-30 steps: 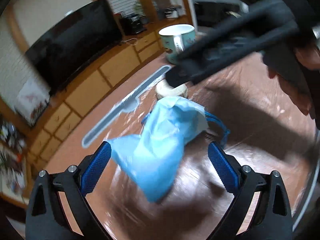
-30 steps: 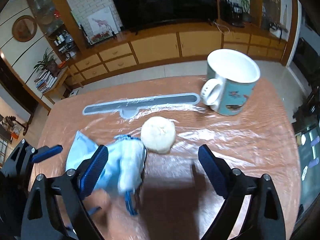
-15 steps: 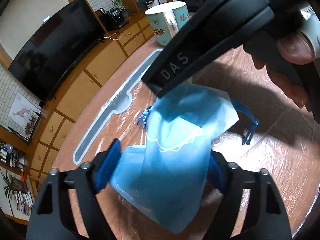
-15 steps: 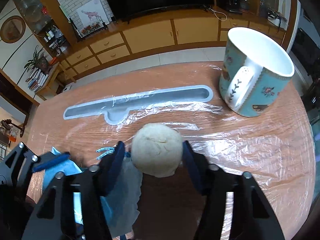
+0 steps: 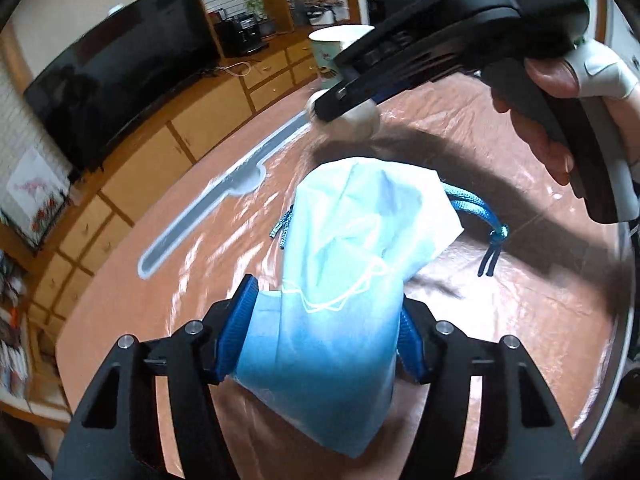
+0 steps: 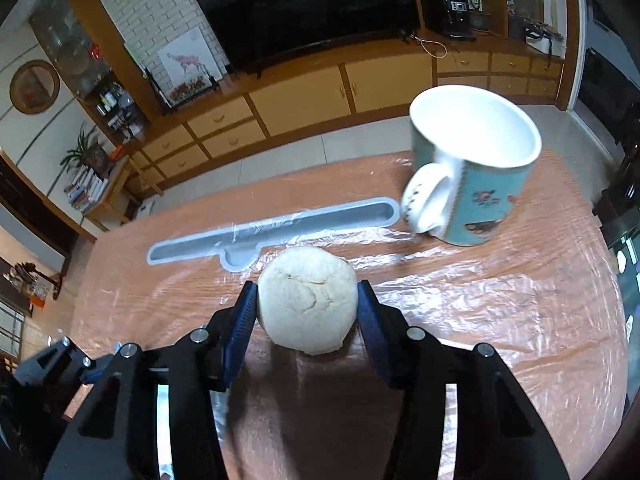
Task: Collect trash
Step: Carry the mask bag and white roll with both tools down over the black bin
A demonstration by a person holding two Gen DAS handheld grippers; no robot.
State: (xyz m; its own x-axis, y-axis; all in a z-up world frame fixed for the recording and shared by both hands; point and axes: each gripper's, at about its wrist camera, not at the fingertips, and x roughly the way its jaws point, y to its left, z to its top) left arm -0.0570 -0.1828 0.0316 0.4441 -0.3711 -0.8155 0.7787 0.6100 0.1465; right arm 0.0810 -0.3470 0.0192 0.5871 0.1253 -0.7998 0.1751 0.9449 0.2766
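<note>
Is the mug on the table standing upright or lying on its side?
Upright. The mug stands on its base on the table, its open white mouth facing up and its handle at the side.

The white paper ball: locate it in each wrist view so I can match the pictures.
Left wrist: white paper ball upper centre, at the right gripper tips.
Right wrist: ball at centre, clamped between the fingers.
Shared landmark: grey tray behind it.

The brown desk [image 6: 500, 340] is covered with clear plastic film [image 6: 460, 280]. A long grey tray [image 6: 276, 230] lies on it, with a teal mug [image 6: 476, 168] standing just beside the tray's end.
</note>
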